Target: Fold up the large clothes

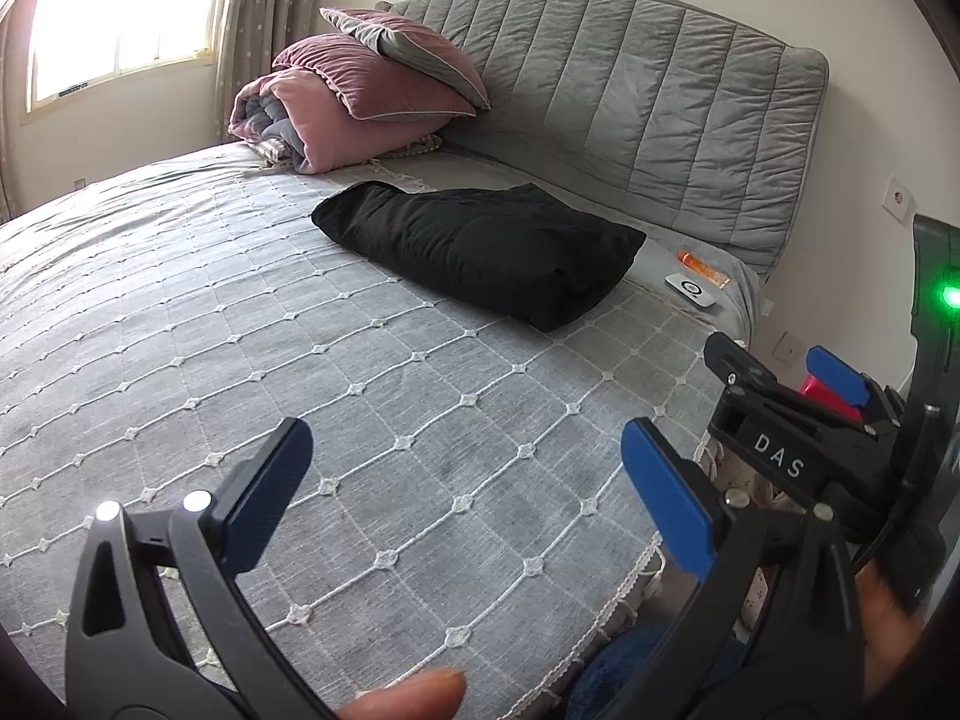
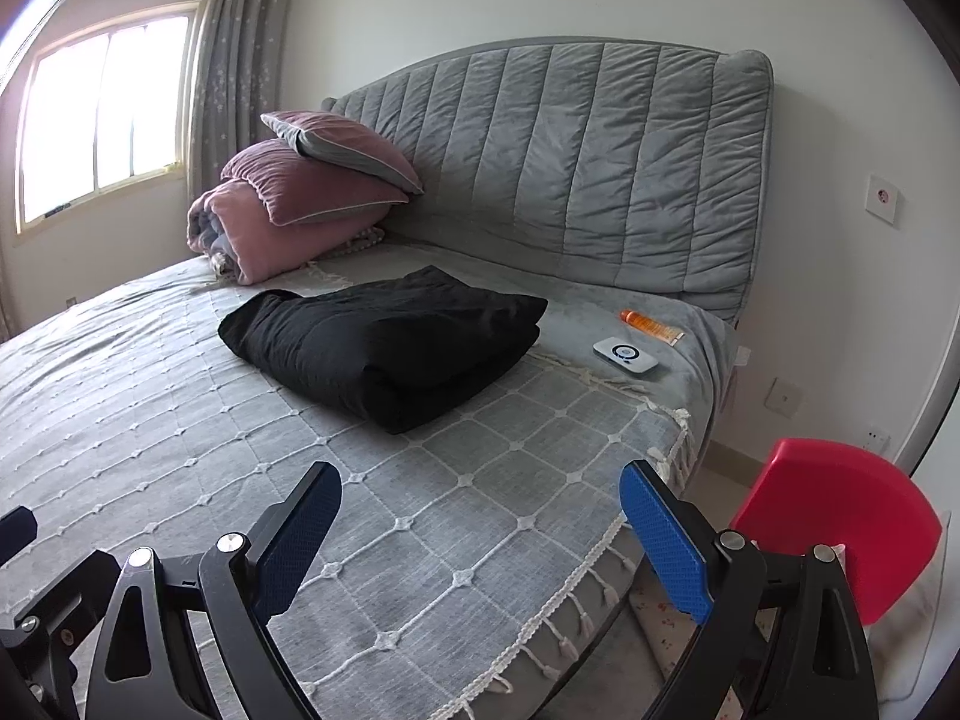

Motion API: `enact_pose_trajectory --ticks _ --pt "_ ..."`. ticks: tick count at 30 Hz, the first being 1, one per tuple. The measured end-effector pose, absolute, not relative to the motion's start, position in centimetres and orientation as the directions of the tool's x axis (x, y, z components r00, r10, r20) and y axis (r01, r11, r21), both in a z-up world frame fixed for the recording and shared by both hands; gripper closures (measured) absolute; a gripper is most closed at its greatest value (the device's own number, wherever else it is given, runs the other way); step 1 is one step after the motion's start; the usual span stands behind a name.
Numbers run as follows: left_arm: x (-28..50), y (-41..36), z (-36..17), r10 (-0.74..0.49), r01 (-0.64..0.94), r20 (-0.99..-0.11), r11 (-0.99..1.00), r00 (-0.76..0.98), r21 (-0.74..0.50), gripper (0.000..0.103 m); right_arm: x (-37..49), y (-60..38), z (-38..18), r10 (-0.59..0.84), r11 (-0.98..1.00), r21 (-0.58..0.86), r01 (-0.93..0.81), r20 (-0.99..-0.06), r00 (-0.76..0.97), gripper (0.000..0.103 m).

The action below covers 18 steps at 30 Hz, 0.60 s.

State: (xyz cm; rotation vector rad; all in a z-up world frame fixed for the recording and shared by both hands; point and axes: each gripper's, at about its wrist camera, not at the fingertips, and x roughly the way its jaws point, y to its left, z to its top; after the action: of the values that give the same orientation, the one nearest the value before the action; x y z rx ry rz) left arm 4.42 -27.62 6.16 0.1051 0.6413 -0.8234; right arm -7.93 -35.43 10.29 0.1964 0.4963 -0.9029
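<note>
Bedspread (image 2: pixel 180 420) bare between folded garment (image 2: pixel 384 348) and fringed edge.

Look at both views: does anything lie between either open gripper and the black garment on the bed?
Nothing visible does. Only bare bedspread lies between the left gripper, the right gripper and the garment. The tube and white device lie off to its right, near the headboard.

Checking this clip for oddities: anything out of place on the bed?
Only small clutter: an orange tube and a white device lie beside the folded black garment, near the headboard. Nothing looks spilled or damaged.
</note>
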Motion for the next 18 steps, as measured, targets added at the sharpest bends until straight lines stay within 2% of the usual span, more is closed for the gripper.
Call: enact_pose_trajectory --ticks 18 --pt "3.80 -27.59 6.26 -0.681 0.730 -0.552 0.660 0.481 -0.177 0.001 -8.19 -35.90 10.16 -0.702 0.606 -0.028 0.795 -0.490 0.517 0.008"
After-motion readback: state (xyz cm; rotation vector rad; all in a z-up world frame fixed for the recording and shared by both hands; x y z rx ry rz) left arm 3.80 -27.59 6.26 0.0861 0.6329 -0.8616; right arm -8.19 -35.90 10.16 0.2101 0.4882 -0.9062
